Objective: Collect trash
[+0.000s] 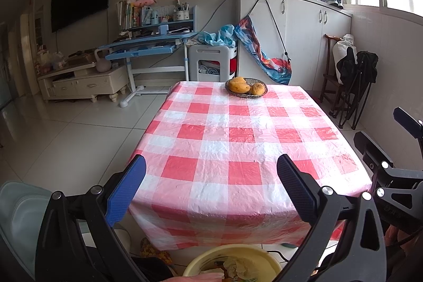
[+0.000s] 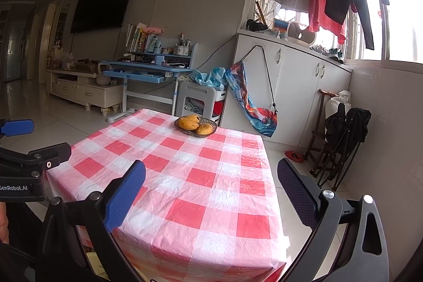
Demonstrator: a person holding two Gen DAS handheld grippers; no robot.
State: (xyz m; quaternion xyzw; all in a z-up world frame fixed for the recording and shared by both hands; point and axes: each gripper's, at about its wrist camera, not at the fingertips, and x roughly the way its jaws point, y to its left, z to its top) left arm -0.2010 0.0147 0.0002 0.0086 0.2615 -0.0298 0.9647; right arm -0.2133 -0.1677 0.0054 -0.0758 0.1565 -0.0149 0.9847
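My left gripper (image 1: pixel 211 176) is open over the near edge of a table (image 1: pixel 238 139) covered in a red and white checked cloth; nothing lies between its fingers. Below the table edge, at the bottom of the left wrist view, a yellow basin (image 1: pixel 201 259) holds pale scraps (image 1: pixel 238 268). My right gripper (image 2: pixel 211 176) is open too, above the table's near right corner (image 2: pixel 211 202), and holds nothing. Each gripper shows at the edge of the other's view: the right gripper (image 1: pixel 378 123) and the left gripper (image 2: pixel 51 136).
A woven basket of mangoes (image 1: pixel 246 87) sits at the table's far end. A pale green chair back (image 1: pixel 18 213) is at the lower left. Folded chairs (image 2: pixel 341 147) stand against the right wall, with a blue desk (image 1: pixel 148 46) and white cabinets (image 1: pixel 304 25) behind.
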